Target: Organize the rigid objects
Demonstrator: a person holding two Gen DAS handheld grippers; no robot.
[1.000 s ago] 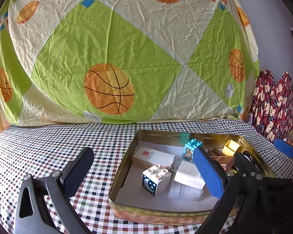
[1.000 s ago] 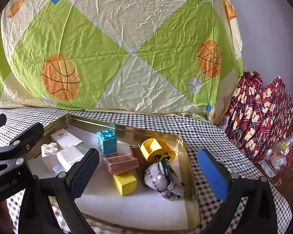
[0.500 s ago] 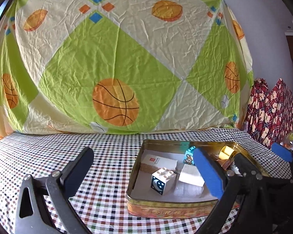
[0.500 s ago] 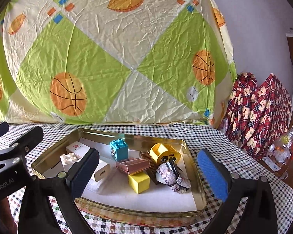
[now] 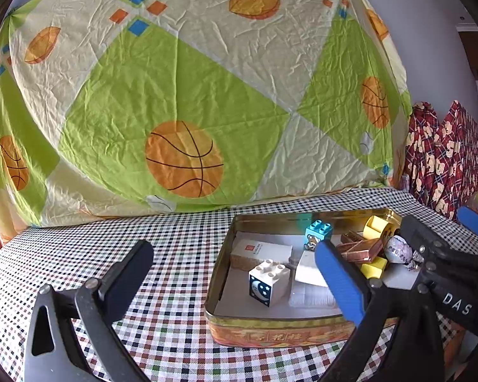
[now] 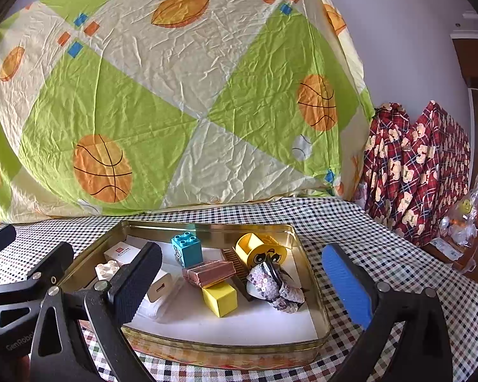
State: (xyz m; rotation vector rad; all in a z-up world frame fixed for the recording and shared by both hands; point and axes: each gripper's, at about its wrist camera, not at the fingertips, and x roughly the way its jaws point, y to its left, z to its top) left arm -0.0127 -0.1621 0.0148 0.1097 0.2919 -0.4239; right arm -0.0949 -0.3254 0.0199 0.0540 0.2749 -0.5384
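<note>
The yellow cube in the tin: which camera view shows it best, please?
The right wrist view. There the yellow cube lies in full sight, under one end of the copper-coloured box. In the left wrist view only a corner of the cube shows, behind that gripper's blue finger pad.

So the right gripper (image 6: 239, 277) hangs wide open with nothing between its fingers (image 6: 347, 286), right over the gold tin (image 6: 315, 283) sitting on the checkered tabletop (image 6: 382, 254). Inside the tin: a blue brick (image 6: 187, 249) near the back wall, a yellow spool with a cartoon face (image 6: 261, 251) just beside it, a copper-coloured box (image 6: 210, 273) resting on a yellow block (image 6: 220, 299), and a sequined pouch (image 6: 271, 286) toward the right wall. By the left wall there's a white studded brick (image 6: 106, 270), a white carton (image 6: 124, 251) and a white charger (image 6: 158, 288). The other gripper (image 6: 25, 283) pokes in at the left edge. A basketball-print sheet (image 6: 175, 95) hangs behind.
</note>
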